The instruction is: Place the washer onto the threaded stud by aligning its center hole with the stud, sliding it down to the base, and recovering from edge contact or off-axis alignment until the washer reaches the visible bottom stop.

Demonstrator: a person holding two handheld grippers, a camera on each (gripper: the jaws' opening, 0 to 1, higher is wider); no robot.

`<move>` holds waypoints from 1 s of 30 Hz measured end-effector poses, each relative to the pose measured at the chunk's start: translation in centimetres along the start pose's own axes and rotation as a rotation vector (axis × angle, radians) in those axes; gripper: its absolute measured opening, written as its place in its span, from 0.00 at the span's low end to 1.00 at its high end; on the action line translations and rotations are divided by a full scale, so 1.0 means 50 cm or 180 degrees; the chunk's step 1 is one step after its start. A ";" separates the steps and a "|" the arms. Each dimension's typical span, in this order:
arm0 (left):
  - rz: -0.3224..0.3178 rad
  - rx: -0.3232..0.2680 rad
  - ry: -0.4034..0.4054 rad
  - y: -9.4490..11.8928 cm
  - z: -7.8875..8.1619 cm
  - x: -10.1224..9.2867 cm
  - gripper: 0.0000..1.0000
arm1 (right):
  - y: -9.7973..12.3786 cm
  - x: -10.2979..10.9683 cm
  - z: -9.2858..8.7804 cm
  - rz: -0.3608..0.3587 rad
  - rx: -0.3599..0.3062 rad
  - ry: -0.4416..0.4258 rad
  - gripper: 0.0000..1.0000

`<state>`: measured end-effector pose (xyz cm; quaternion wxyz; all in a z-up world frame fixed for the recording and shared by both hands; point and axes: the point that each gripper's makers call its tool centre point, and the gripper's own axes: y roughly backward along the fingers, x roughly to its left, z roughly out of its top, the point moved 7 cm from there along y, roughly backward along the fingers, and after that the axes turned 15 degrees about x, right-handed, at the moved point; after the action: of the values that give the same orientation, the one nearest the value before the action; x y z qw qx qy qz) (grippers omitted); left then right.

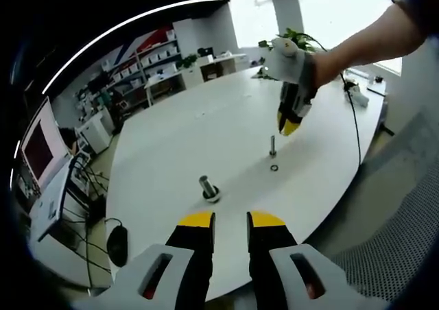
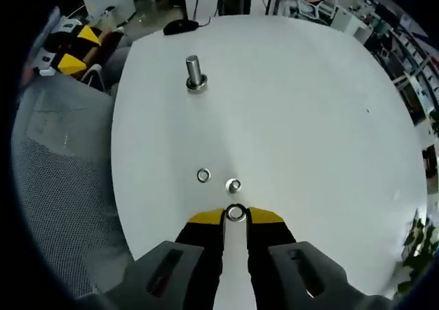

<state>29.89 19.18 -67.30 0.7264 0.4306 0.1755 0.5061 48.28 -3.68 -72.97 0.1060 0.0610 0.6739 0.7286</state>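
Note:
My right gripper point(image 2: 235, 217) is shut on a small metal washer point(image 2: 235, 213), held flat between its yellow tips. Just beyond it, seen end-on, stands the thin threaded stud point(image 2: 233, 185), with a loose washer point(image 2: 204, 175) beside it on the white table point(image 2: 309, 118). In the left gripper view the right gripper point(image 1: 290, 125) hangs from a hand, tips down, a little above and beyond the thin stud point(image 1: 272, 145) and the loose washer point(image 1: 274, 167). My left gripper point(image 1: 231, 221) is open with nothing in it, back at the table's near edge point(image 2: 77, 49).
A thicker stud point(image 1: 209, 186) point(image 2: 194, 72) on a round base stands nearer the left gripper. A black mouse point(image 1: 117, 245) point(image 2: 180, 26) lies at the table edge. A grey mesh chair point(image 1: 405, 241) point(image 2: 55, 186) sits alongside. A cable point(image 1: 354, 118) crosses the far side.

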 end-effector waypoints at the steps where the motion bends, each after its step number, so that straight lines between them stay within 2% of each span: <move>1: 0.0004 0.0007 -0.0009 0.000 0.000 -0.001 0.16 | 0.006 -0.001 0.003 -0.0004 -0.0036 0.0009 0.13; 5: 0.0002 0.0017 -0.0014 -0.001 -0.001 -0.001 0.16 | 0.012 0.004 0.020 -0.0025 -0.0109 0.0114 0.13; 12: 0.0000 0.0045 -0.0027 -0.003 -0.003 -0.003 0.16 | -0.005 0.010 0.039 -0.0042 -0.0048 0.0260 0.13; 20: 0.0004 0.0068 -0.0037 -0.004 -0.003 -0.004 0.16 | -0.011 0.003 0.048 -0.0020 -0.0043 0.0254 0.13; 30: 0.0007 0.0082 -0.0031 -0.004 -0.004 -0.004 0.16 | -0.032 0.009 0.051 -0.0049 0.0096 0.0382 0.13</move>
<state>29.76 19.06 -67.60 0.7211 0.4425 0.1780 0.5025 48.55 -1.01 -74.36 0.0701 0.0136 0.6904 0.7199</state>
